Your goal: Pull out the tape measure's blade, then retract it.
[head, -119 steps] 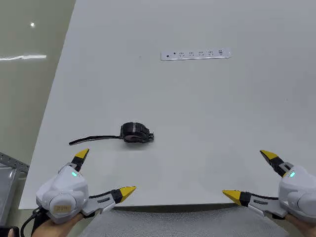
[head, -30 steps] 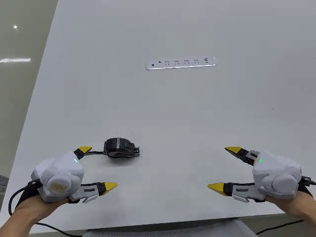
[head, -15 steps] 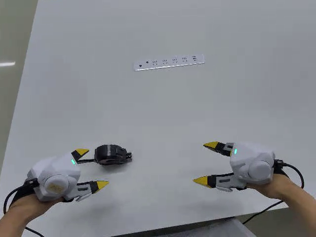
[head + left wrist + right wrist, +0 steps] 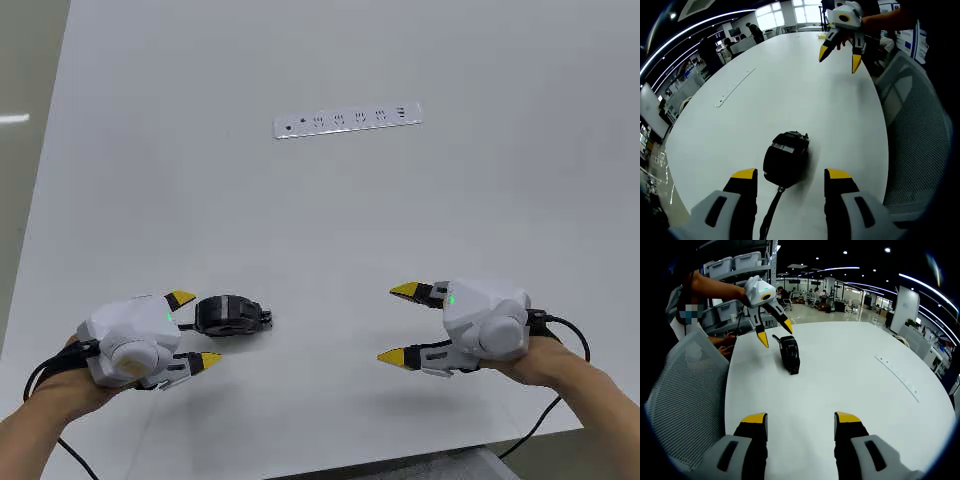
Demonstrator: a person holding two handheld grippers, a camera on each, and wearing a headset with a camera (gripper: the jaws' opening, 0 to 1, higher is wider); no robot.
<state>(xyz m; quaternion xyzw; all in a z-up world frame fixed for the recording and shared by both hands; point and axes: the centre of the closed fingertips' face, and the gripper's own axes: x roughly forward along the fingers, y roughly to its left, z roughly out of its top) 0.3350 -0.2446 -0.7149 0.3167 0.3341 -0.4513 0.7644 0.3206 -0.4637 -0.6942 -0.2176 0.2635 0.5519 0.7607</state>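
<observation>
Left gripper (image 4: pixel 195 329) has edged up to the tape measure (image 4: pixel 230 313), jaws apart; right gripper (image 4: pixel 398 323), at its 3 o'clock, has drifted closer, also apart.

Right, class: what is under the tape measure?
The tape measure rests on the white table. The patch directly beneath its case is covered.

Tape measure (image 4: pixel 786 159) just ahead of my left fingertips (image 4: pixel 744 175): black case, matt rubbery-looking plastic, small shiny label. Table (image 4: pixel 350 220) under my fingers: white, smooth, faint sheen. Fingertips themselves: yellow, matt plastic. Chair (image 4: pixel 920 125) beside them: grey mesh cloth, rough.
</observation>
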